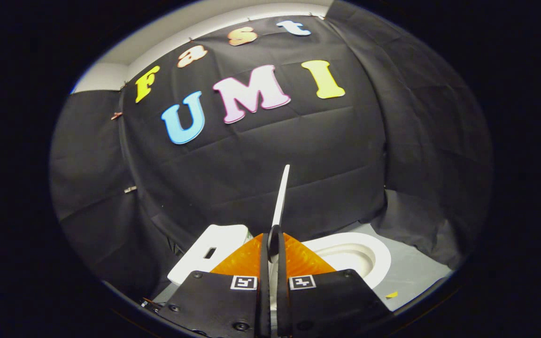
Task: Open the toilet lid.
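Note:
A small white toilet stands on a grey floor in front of the black cloth wall. Its white lid point(282, 197) is raised nearly upright and I see it edge-on, rising from between my fingers. My gripper point(274, 234) is shut on the lid's lower part, both orange fingers point(247, 258) pressing its two faces. To the right of the fingers the open seat and bowl point(355, 253) lie bare. To the left of the fingers sits the white tank point(209, 256) with a dark slot in it.
The grey floor point(411, 272) spreads to the right of the toilet, with a small yellow mark point(391, 295) on it. Black cloth hangs close behind and on both sides.

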A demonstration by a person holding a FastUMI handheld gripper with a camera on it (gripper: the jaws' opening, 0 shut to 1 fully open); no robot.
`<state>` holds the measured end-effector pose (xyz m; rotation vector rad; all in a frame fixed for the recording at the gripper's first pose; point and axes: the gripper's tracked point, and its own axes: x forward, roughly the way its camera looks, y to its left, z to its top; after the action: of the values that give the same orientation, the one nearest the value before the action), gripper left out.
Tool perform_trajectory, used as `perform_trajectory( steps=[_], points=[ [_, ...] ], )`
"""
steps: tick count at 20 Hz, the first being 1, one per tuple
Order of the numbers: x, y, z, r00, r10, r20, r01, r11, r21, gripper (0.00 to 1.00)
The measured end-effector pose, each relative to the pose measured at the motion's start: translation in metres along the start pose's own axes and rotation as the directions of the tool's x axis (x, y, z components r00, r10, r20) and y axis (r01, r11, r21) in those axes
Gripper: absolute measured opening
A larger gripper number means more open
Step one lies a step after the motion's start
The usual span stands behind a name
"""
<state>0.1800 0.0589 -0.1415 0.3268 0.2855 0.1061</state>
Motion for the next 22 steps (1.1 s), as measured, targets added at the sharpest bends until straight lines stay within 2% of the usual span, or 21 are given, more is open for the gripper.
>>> perform_trajectory(
  steps=[4, 10, 22],
  points=[
    [0.002, 0.057, -0.006, 0.998, 0.06, 0.006, -0.059, 0.993, -0.103, 0.11],
    [0.01, 0.113, -0.016, 0.993, 0.114, -0.012, -0.114, 0.974, -0.195, 0.11],
    [0.02, 0.179, -0.044, 0.982, 0.176, -0.068, -0.189, 0.935, -0.299, 0.11]
  ],
)
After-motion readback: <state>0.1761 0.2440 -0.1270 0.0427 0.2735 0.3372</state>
